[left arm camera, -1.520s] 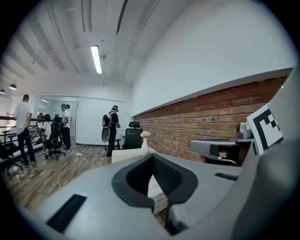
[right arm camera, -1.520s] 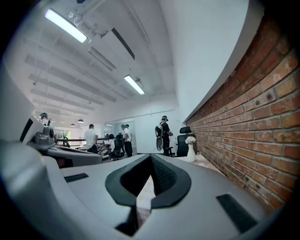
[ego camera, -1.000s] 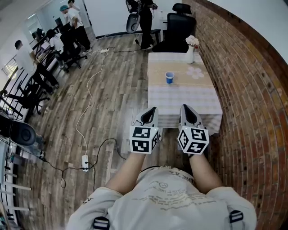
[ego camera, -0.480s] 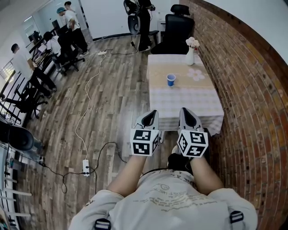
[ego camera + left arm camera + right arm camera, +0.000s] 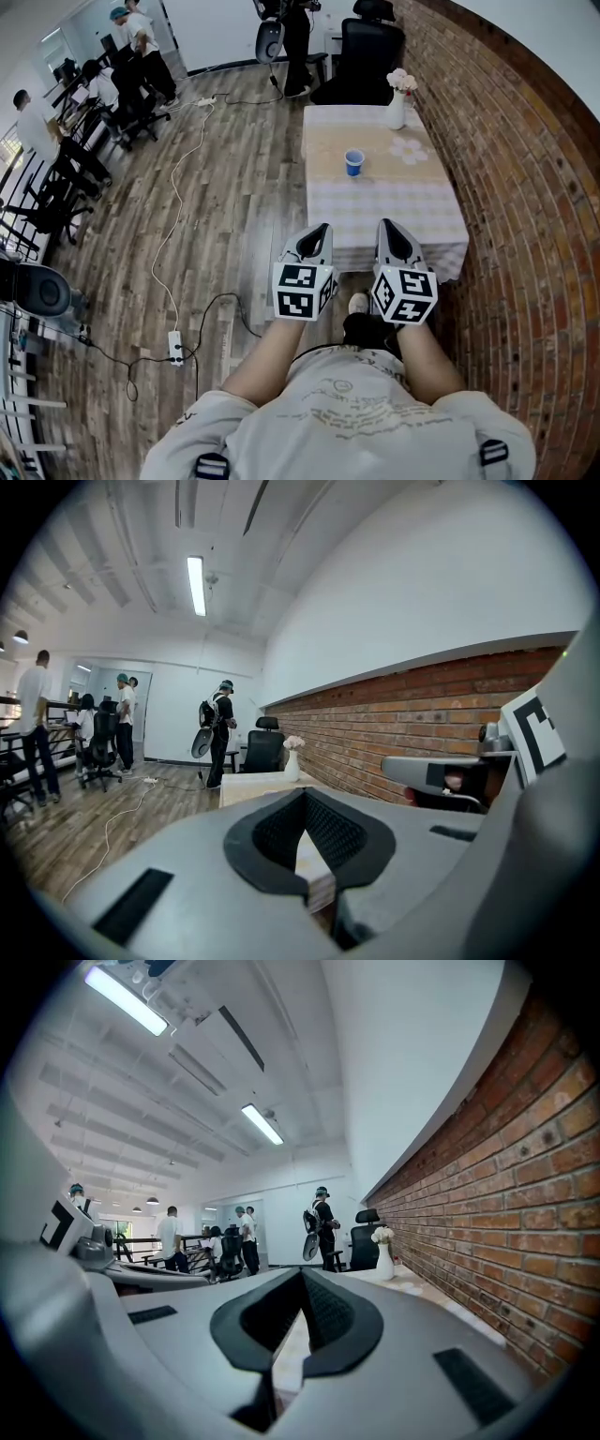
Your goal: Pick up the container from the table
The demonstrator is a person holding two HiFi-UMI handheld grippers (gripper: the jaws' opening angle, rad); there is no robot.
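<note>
The container is a small blue cup (image 5: 353,162) standing upright on the table (image 5: 394,202), which wears a checked cloth with a tan runner. Both grippers hover side by side short of the table's near edge, pointing at it. My left gripper (image 5: 319,231) (image 5: 305,795) is shut and empty. My right gripper (image 5: 386,226) (image 5: 302,1275) is likewise shut with nothing in it. The cup is well ahead of both, roughly between their lines. In both gripper views the jaws hide the cup.
A white vase with flowers (image 5: 397,109) (image 5: 292,761) (image 5: 385,1258) stands at the table's far right. A black office chair (image 5: 370,49) is behind the table and a brick wall (image 5: 525,187) runs along its right. A cable and power strip (image 5: 176,342) lie on the wood floor at left.
The person has stepped a little toward the table, carrying both shut grippers along. A shoe now shows under the grippers. The cup has not moved.
</note>
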